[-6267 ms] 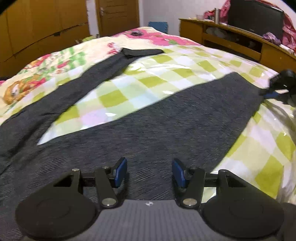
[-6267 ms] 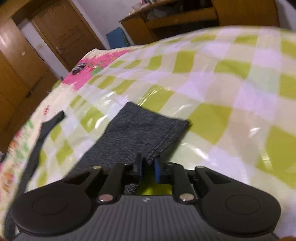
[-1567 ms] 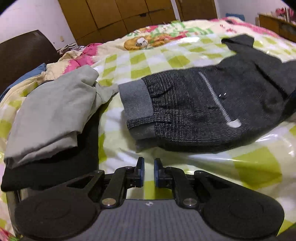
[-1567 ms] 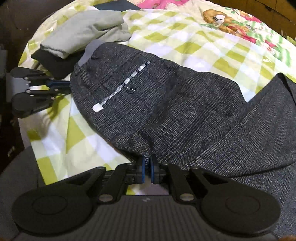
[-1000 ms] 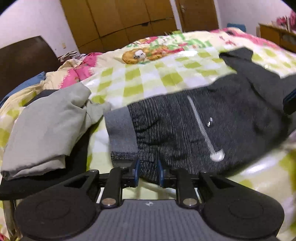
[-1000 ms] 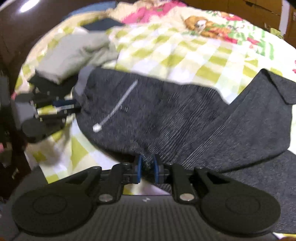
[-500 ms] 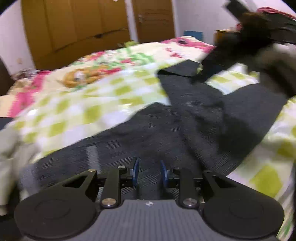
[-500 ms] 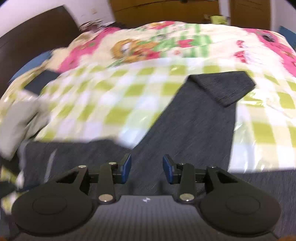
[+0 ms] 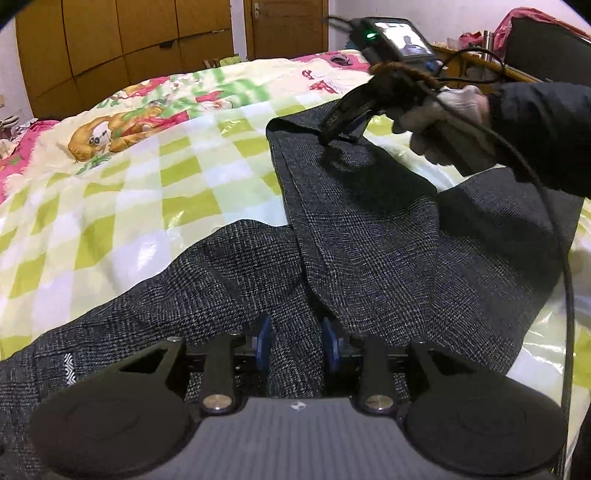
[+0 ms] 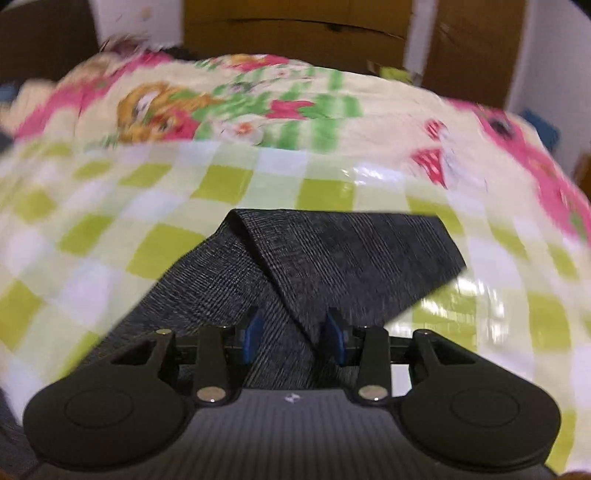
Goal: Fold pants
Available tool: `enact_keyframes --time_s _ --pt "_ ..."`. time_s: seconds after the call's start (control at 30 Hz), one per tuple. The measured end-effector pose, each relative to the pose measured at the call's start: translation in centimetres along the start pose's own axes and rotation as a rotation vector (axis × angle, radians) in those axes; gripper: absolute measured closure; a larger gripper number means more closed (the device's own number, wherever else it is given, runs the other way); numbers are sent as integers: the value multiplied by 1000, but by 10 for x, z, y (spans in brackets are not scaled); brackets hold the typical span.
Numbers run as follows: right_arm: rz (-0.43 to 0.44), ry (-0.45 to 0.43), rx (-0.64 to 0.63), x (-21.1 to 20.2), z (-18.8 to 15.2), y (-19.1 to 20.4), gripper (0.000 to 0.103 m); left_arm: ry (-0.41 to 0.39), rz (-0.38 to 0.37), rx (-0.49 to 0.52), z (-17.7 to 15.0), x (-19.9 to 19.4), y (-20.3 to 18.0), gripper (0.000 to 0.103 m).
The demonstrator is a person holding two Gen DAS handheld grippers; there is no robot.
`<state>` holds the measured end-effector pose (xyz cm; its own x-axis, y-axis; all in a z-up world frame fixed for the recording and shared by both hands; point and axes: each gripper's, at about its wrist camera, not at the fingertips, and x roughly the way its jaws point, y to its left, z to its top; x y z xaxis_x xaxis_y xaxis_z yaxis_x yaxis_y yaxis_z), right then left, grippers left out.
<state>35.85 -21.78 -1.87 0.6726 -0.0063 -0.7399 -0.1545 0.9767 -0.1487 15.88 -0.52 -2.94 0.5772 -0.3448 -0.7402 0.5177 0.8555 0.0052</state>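
Right in front of the left gripper (image 9: 297,345), dark grey pants (image 9: 369,236) are spread on the bed cover (image 9: 122,206). The left gripper's jaws are opening, and the blue pads (image 9: 263,341) are seen apart, with pants cloth lying under and between them. No pressing on the cloth by the pads can be seen, so nothing is held by this gripper. A little way ahead of it, one pant leg is laid across the other, and a long crease is seen running away from the pads. Farther ahead and to the right, the right gripper (image 9: 341,123) is held by a gloved hand (image 9: 443,122) in a dark sleeve (image 9: 543,125), with its tips at the far end of the pant leg. In the right wrist view, the jaws of the right gripper (image 10: 295,332) are seen parted, with the cloth lying just past them, untouched by the pads. Just beyond, the end of the leg (image 10: 351,254) is folded back into a flap. Past the flap, green and white squares are seen on the cover, and then a flower and animal blanket (image 10: 236,107). Farthest away, brown wooden cupboards (image 9: 122,48) and a door (image 9: 288,26) are seen.
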Motion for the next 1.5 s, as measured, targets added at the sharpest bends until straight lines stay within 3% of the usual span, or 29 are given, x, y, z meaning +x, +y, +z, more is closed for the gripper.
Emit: enact_keyframes --time_s 0.07,0.13,0.2,0.4,0.6,0.83,0.97,1.17,1.27,1.5 --pt "-28 16 -40 12 3 -1 71 8 9 4 0 3 -2 58" --pt "-8 38 -11 17 7 -12 96 9 16 2 -1 5 -3 58" --pt "1 33 15 12 9 -20 103 3 19 -4 -1 5 -4 58" --pt "-70 -72 10 -51 9 -50 102 -12 55 22 0 4 -12 58" --pt "-209 -176 55 -148 -10 -113 102 -28 55 31 6 -12 -30 58" --pt "-340 -223 189 -234 -82 -180 102 -67 -15 176 19 -36 -88 58" --pt "-396 -208 232 -251 -132 -203 102 -61 -65 263 24 -40 -120 57" --pt "-398 -96 335 -238 -204 -220 102 -2 -97 349 19 -28 -154 57" --pt "-420 -83 387 -235 -228 -221 96 26 -92 371 16 -22 -163 57" --pt "-256 -151 719 -268 -280 -232 92 28 -87 399 22 -16 -177 57"
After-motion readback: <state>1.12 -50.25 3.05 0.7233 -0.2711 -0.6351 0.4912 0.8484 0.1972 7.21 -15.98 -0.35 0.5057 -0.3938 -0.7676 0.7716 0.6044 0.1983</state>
